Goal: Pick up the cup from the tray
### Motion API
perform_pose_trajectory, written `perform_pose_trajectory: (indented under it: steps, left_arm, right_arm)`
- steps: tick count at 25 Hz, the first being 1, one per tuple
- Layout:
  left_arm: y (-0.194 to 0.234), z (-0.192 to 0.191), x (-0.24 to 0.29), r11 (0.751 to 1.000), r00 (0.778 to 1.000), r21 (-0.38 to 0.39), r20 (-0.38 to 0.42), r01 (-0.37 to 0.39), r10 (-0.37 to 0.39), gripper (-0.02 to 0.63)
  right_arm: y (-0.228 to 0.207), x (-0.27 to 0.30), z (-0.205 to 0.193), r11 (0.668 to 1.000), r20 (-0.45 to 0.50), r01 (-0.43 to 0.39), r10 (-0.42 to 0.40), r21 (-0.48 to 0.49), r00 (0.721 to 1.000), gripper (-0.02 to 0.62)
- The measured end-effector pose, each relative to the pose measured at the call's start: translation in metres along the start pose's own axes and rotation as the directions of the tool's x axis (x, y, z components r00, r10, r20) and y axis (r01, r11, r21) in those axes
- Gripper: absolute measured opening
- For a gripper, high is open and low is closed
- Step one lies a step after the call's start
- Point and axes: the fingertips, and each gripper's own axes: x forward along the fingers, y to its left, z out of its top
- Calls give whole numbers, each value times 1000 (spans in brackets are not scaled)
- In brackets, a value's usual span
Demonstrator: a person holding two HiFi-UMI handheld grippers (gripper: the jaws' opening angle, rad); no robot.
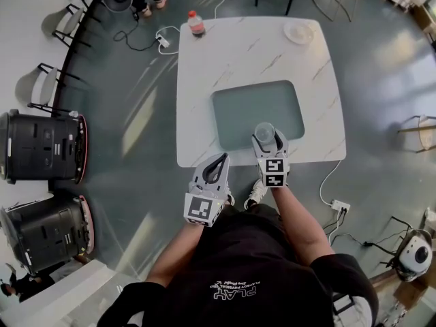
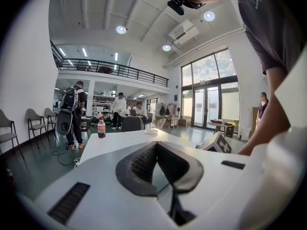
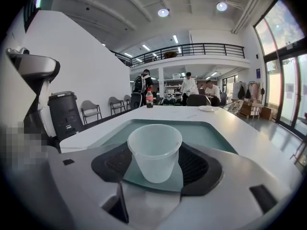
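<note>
Cup (image 1: pixel 264 132) and tray (image 1: pixel 238 107) both sat on the white, marble-veined worktop (image 1: pixel 238 53), the largest thing in the head view, with grey floor all round it. Two black bins (image 1: pixel 37 145) stood on that floor, well apart from the worktop on the left.

The tray, a grey-green rectangle with rounded corners, lay flat towards the worktop's near side.

The right gripper (image 1: pixel 270 147) reached over the near edge onto the tray. Its jaws were spread wide, one to each side of the cup. In the right gripper view a slim gap showed between each pad and the cup's wall, so nothing was being squeezed. The left gripper (image 1: pixel 216 167) hung by the worktop's near edge, left of the other. Its jaws were pressed together at the tips, with nothing caught between them.

The cup – translucent plastic, empty, upright – stood on the tray near its front edge.

A bottle (image 1: pixel 196 24) with a red label stood at the far left corner of the worktop, and a small white plate (image 1: pixel 298 33) lay near the far right corner – both well apart from the tray.
</note>
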Motion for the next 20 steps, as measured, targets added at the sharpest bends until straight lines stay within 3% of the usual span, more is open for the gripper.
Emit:
perform_pose_trajectory:
  steps: [11,20]
  left_arm:
    - [6,-1,3,1000,1000,-3,0,-1,1,3]
    - [6,2,12,1000,1000,10,0,22,-22,3]
  right_arm:
    - [0,-1,16,999,27,-1,2,-34,1000,296]
    - [4,-33,76,999,147,-5,11,-46,989,296]
